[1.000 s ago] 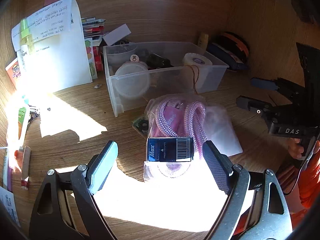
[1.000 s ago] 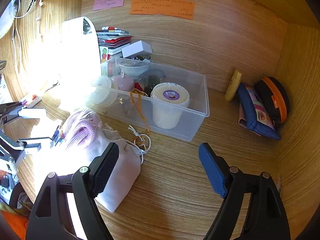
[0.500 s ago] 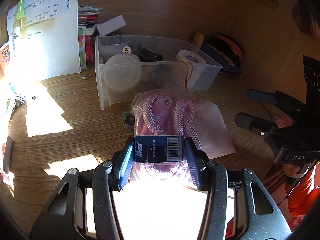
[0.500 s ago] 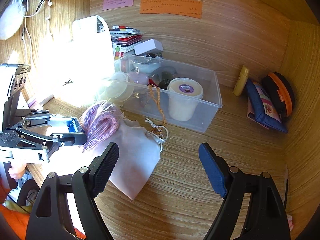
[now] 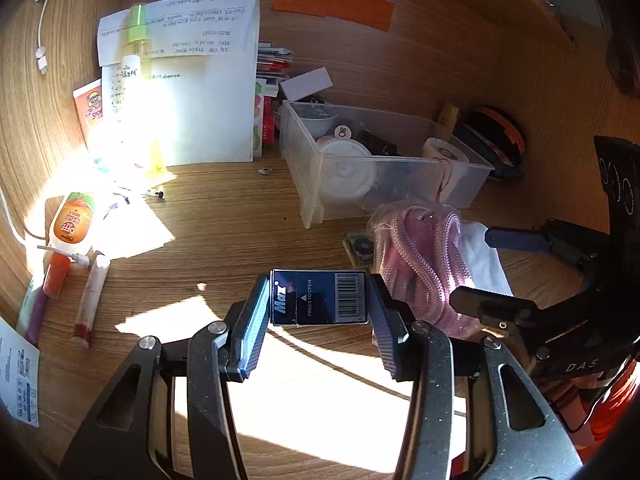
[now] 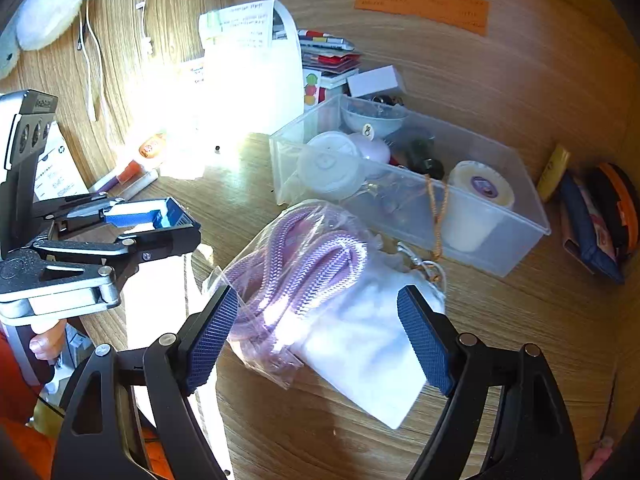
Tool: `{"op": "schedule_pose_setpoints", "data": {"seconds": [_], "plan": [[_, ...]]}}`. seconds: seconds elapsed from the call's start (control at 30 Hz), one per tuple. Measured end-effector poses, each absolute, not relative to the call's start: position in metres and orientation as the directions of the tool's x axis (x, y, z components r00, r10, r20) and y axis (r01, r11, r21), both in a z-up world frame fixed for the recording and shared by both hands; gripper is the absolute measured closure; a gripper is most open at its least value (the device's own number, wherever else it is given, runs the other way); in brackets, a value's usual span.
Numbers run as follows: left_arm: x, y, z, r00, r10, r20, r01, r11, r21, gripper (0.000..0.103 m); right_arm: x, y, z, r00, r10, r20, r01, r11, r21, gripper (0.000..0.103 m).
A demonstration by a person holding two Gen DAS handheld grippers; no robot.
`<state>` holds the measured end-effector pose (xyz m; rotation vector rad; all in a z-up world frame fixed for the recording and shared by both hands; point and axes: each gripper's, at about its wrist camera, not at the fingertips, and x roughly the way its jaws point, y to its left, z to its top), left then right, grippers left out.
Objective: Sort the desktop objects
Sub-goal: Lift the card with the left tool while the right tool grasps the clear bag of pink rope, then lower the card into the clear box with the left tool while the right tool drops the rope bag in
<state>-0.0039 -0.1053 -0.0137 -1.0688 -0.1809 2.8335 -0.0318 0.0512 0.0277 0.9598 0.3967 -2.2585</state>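
A dark blue "Max" staple box point(image 5: 319, 298) is clamped between the pads of my left gripper point(image 5: 318, 280), which is shut on it above the wooden desk. The right wrist view shows that same left gripper point(image 6: 180, 220) at the far left with the box point(image 6: 170, 214) in it. My right gripper point(image 6: 316, 300) is open, its blue pads straddling a clear bag of pink rope point(image 6: 304, 264) that rests on a white cloth pouch point(image 6: 360, 340). Neither pad touches the bag. From the left wrist view the right gripper point(image 5: 472, 268) hovers by the rope bag point(image 5: 420, 256).
A clear plastic bin point(image 6: 500, 256) with jars and a tape roll stands behind the bag. White papers point(image 5: 200, 100) and a spray bottle point(image 5: 134, 52) lean at the back left. Tubes point(image 5: 72, 220) lie in sunlight at left, and pouches point(image 6: 592, 220) sit at right.
My left gripper shut on the staple box that lay against the rope bag and carried it left, away from the bag. My right gripper moved left until it straddled the bag and pouch.
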Motion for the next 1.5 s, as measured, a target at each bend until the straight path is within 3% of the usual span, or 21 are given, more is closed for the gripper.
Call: {"op": "schedule_pose_setpoints", "data": {"seconds": [0.17, 0.33, 0.53, 0.6, 0.7, 0.87, 1.17, 1.5], "plan": [[0.009, -0.126, -0.018, -0.757, 0.123, -0.642, -0.03, -0.988, -0.154, 0.056, -0.043, 0.03, 0.012, -0.466, -0.43, -0.773, 0.646, -0.762, 0.034, 0.022], [0.017, -0.139, -0.019, -0.765, 0.143, -0.628, -0.036, -0.983, -0.18, 0.056, -0.051, 0.014, 0.006, -0.496, -0.388, -0.777, 0.593, -0.805, 0.023, 0.001], [0.02, -0.148, -0.019, -0.773, 0.17, -0.611, -0.056, -0.978, -0.201, 0.056, -0.054, -0.007, -0.008, -0.577, -0.277, -0.768, 0.556, -0.823, -0.12, 0.0], [0.02, -0.149, -0.02, -0.773, 0.18, -0.609, -0.063, -0.976, -0.209, 0.056, -0.052, -0.011, -0.013, -0.602, -0.251, -0.758, 0.561, -0.809, -0.177, 0.003], [0.018, -0.15, -0.021, -0.771, 0.189, -0.608, -0.069, -0.974, -0.216, 0.056, -0.049, -0.01, -0.012, -0.625, -0.227, -0.747, 0.553, -0.804, -0.218, 0.019], [0.014, -0.146, -0.021, -0.767, 0.2, -0.609, -0.073, -0.971, -0.227, 0.056, -0.051, 0.002, -0.003, -0.606, -0.263, -0.751, 0.558, -0.813, -0.165, 0.039], [0.001, -0.127, -0.008, -0.773, 0.208, -0.599, -0.1, -0.973, -0.209, 0.056, -0.053, 0.037, 0.016, -0.549, -0.373, -0.748, 0.576, -0.817, -0.015, 0.046], [-0.021, -0.087, 0.011, -0.777, 0.228, -0.587, -0.16, -0.973, -0.166, 0.056, -0.063, 0.087, 0.052, -0.623, -0.409, -0.667, 0.525, -0.85, 0.031, 0.047]]}}
